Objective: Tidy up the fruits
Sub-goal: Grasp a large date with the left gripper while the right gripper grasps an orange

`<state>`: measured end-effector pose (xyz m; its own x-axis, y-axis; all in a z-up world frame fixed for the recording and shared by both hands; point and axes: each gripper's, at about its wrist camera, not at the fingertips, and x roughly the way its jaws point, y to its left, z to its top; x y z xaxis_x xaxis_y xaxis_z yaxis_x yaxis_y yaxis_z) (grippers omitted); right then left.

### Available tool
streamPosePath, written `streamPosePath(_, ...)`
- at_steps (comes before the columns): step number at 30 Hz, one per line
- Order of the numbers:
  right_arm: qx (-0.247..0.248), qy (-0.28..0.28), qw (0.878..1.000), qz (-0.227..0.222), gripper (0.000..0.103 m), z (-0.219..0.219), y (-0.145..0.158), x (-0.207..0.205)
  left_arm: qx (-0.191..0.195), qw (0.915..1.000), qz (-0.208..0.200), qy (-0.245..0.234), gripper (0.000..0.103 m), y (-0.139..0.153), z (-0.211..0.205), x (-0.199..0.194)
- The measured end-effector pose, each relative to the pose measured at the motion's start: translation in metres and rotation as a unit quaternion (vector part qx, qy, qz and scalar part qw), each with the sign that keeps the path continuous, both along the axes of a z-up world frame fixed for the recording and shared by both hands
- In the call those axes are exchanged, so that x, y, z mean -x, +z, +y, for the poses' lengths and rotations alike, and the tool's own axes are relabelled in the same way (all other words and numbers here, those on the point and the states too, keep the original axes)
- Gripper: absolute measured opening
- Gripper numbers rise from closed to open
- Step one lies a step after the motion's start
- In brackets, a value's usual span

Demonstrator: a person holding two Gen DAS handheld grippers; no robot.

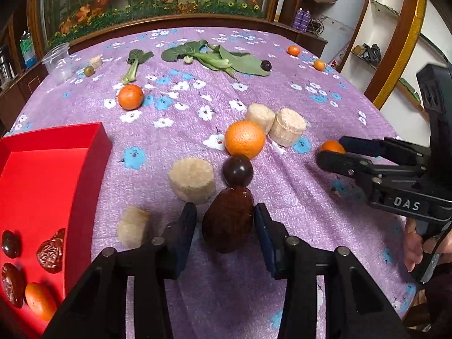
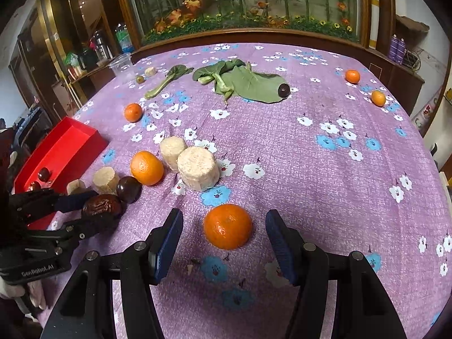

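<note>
My left gripper (image 1: 225, 220) is open around a wrinkled brown date (image 1: 228, 221) on the purple cloth; the pads stand close beside it with small gaps. It also shows in the right wrist view (image 2: 101, 205). A dark plum (image 1: 237, 170) and a large orange (image 1: 245, 139) lie just beyond. My right gripper (image 2: 224, 231) is open around a small orange (image 2: 227, 226), not touching it; in the left wrist view that gripper (image 1: 330, 154) flanks the same orange (image 1: 332, 146). The red box (image 1: 42, 180) at left holds dates and one orange.
Several beige cylinders (image 1: 192, 180) stand among the fruit. Leafy greens (image 1: 217, 56) with a plum (image 1: 265, 65), a clear cup (image 1: 58, 60) and more oranges (image 1: 130, 96) lie farther back. A wooden planter rim bounds the far table edge.
</note>
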<state>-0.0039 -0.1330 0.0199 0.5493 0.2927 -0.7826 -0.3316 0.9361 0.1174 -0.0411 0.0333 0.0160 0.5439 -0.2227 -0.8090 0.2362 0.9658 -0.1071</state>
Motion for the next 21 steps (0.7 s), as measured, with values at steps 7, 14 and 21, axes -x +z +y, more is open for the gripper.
streamPosePath(7,0.012,-0.01,1.0,0.007,0.037,0.003,-0.007,-0.004,-0.004,1.0,-0.005,0.003,0.032,0.001,-0.003,0.005)
streamPosePath(14,0.003,-0.004,1.0,-0.004,0.037,0.007,0.007,0.012,0.038,0.9986,-0.019,0.032,0.032,0.02,0.022,0.02)
streamPosePath(21,-0.006,0.034,0.999,-0.029,0.037,0.034,0.037,0.035,0.077,0.9926,-0.043,0.084,0.032,0.041,0.07,0.042)
